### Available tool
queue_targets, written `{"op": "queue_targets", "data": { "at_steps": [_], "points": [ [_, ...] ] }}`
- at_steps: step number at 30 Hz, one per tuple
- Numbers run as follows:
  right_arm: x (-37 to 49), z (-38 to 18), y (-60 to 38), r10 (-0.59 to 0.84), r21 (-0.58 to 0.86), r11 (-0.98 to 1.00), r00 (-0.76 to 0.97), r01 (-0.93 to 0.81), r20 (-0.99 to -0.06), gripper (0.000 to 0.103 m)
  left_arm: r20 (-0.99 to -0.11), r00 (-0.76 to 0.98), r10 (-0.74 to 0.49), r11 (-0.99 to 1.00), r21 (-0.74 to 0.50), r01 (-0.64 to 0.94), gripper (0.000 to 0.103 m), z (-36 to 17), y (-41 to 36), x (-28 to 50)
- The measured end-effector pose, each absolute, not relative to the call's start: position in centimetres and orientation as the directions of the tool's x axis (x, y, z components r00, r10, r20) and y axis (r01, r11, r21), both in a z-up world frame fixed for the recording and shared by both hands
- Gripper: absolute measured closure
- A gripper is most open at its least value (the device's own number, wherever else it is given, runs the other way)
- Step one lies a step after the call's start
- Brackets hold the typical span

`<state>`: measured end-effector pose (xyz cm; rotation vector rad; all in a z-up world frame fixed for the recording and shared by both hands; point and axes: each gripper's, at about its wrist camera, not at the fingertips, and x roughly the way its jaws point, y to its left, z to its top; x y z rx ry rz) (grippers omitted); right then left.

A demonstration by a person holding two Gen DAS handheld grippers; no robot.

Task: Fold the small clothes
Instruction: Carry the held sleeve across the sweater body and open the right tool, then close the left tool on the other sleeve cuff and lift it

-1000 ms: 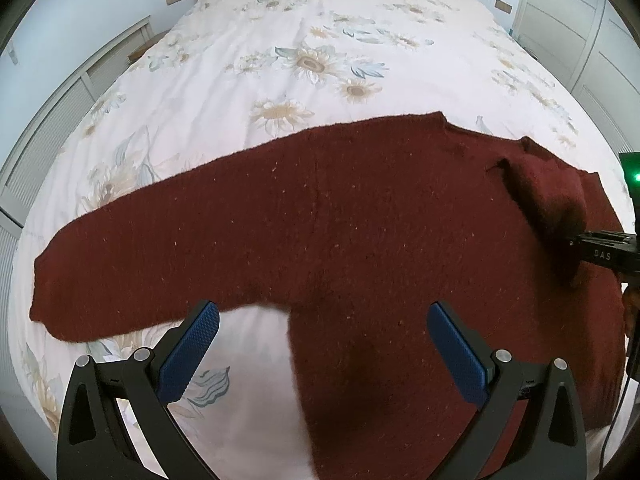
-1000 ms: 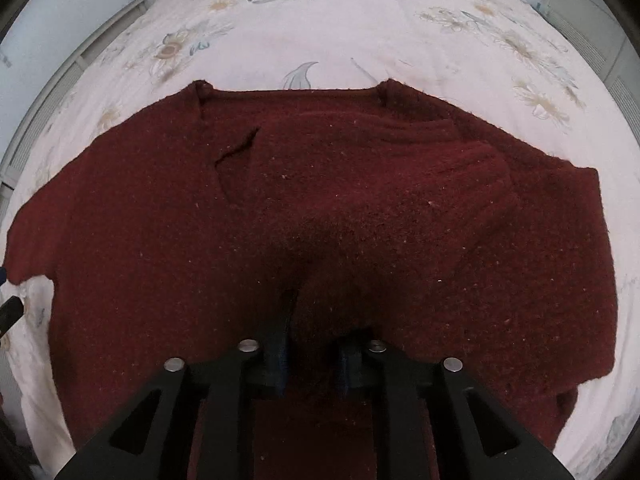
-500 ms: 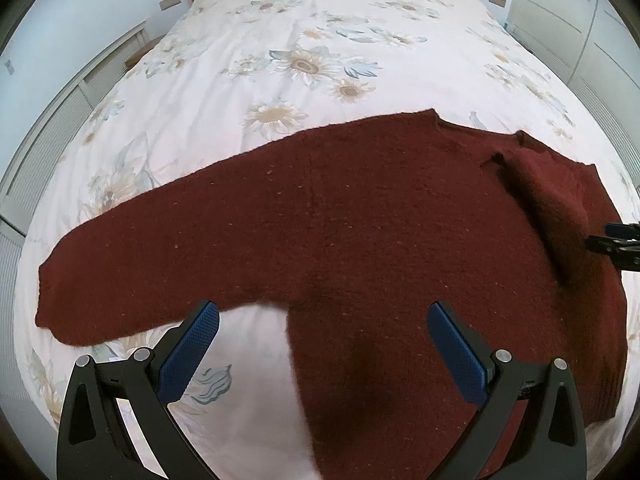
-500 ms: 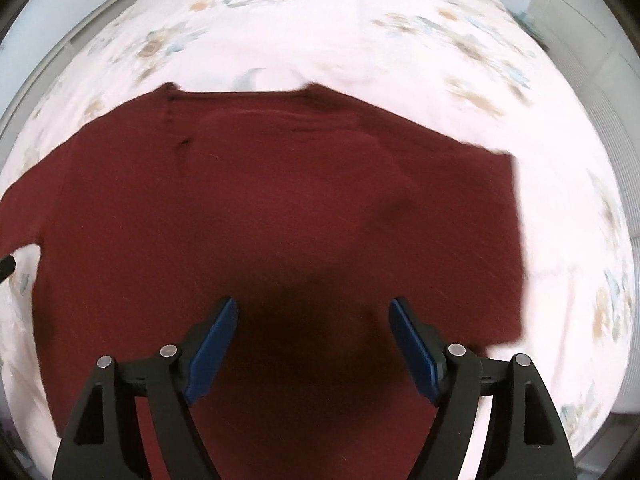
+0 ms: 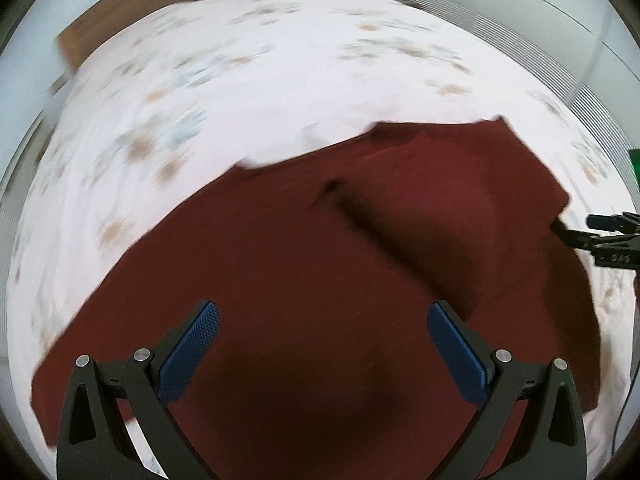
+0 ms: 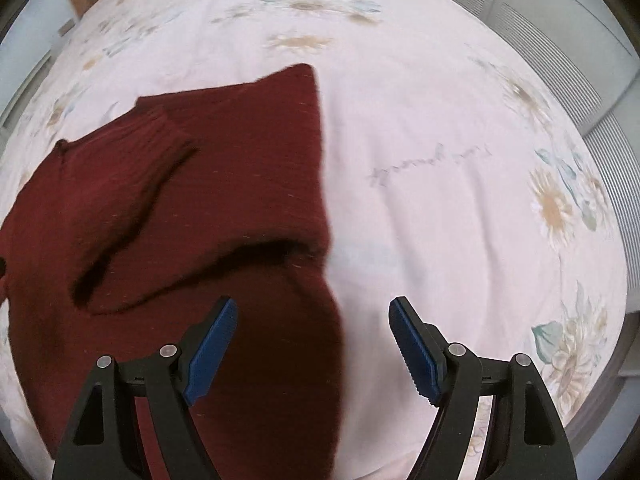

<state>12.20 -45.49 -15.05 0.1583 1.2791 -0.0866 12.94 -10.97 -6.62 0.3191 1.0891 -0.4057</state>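
Note:
A dark red knitted sweater [image 5: 304, 264] lies flat on the bed. One sleeve [image 6: 132, 184] is folded across its body, ribbed cuff near the neckline. My left gripper [image 5: 324, 344] hangs open above the middle of the sweater, nothing between its blue pads. My right gripper [image 6: 312, 344] is open too, over the sweater's right side edge [image 6: 324, 184]; cloth lies below its left finger and bare sheet below its right one. In the left wrist view the right gripper [image 5: 600, 236] shows at the far right, beside the sweater's edge.
The bed has a white cover with a flower print [image 6: 440, 120]. A wooden headboard [image 5: 160, 8] stands at the far end. White louvred cupboard doors [image 6: 560, 60] run along the right side. The bed's edge [image 6: 592, 392] is near my right gripper.
The right gripper let go of the sleeve, opened wide and moved right to the sweater's side edge. The left gripper swung right from the outstretched sleeve to over the body, staying open.

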Motion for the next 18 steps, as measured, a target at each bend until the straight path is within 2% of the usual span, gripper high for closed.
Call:
{"op": "queue_targets", "data": {
  "at_steps": [5, 9, 15, 18],
  "points": [
    [12.2, -15.9, -45.4, 0.033, 0.084, 0.982, 0.283, 0.170, -0.959, 0.024, -0.916, 0.370, -0.156, 0.812, 0.095, 0.576, 0.001, -8.2, -17.8, 14.1],
    [12.3, -17.0, -45.4, 0.051, 0.106, 0.977, 0.278, 0.187, -0.959, 0.024, -0.924, 0.342, -0.169, 0.786, 0.083, 0.612, 0.001, -9.8, -21.6, 15.3],
    [12.3, -17.9, -46.1, 0.071, 0.129, 0.971, 0.273, 0.202, -0.959, 0.024, -0.946, 0.312, -0.089, 0.745, 0.145, 0.651, 0.001, -13.2, -26.5, 17.4],
    [12.3, -18.1, -46.2, 0.069, 0.127, 0.972, 0.275, 0.199, -0.959, 0.024, -0.952, 0.303, -0.034, 0.731, 0.183, 0.657, 0.011, -15.2, -27.9, 18.4]
  ]
}}
